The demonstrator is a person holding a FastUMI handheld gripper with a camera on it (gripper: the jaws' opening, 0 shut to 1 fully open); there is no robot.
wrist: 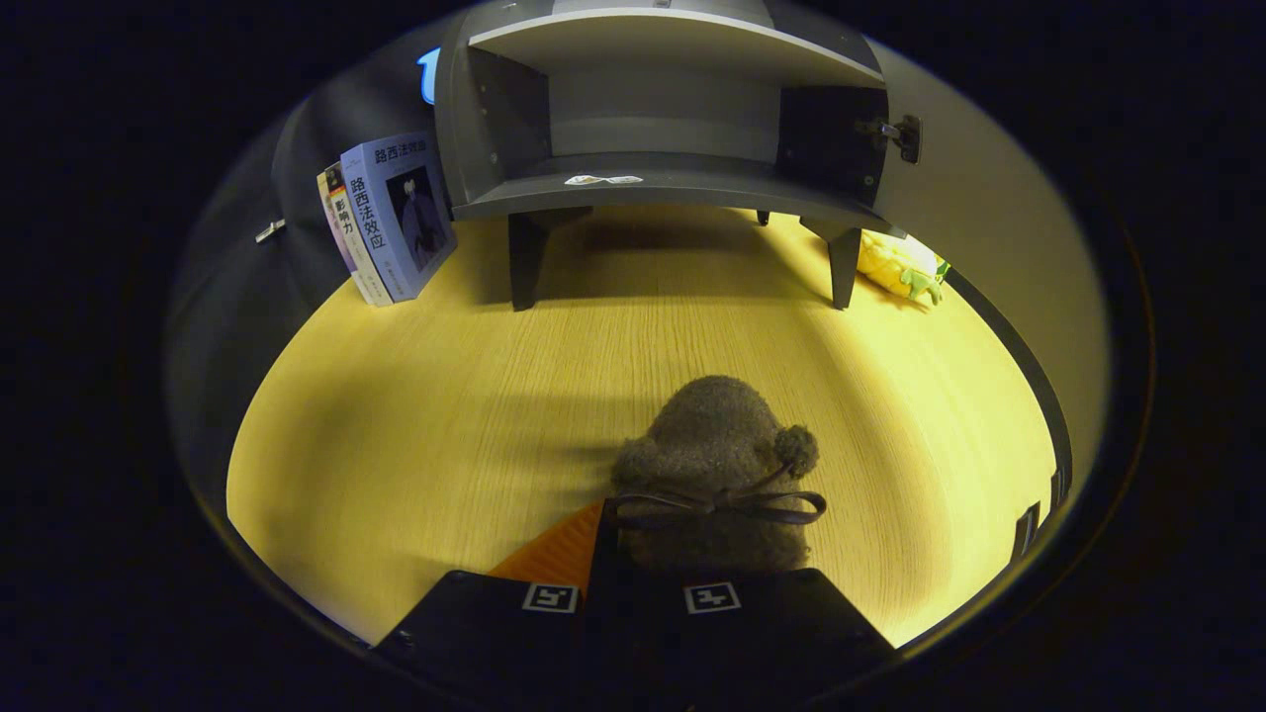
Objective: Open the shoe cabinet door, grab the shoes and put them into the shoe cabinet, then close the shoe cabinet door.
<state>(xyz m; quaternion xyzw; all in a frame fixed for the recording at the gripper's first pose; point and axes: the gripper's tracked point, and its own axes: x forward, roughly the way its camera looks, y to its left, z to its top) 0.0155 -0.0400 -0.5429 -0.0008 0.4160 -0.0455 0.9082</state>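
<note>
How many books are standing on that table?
2 that I can make out: the blue book leans against the shoe cabinet's left side, and a yellow-edged book rests behind it. More could be hidden. The tool grips the fuzzy shoe.

warm dim light, soft shadows, fisheye warping

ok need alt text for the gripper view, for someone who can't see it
The gripper holds a fuzzy grey-brown shoe with a pom-pom and dark bow between its jaws, above a yellow wood-grain tabletop. Beyond it stands a grey shoe cabinet on short legs, its door open and the shelf inside bare. Upright books lean left of the cabinet; a yellow plush toy lies at its right.
</note>
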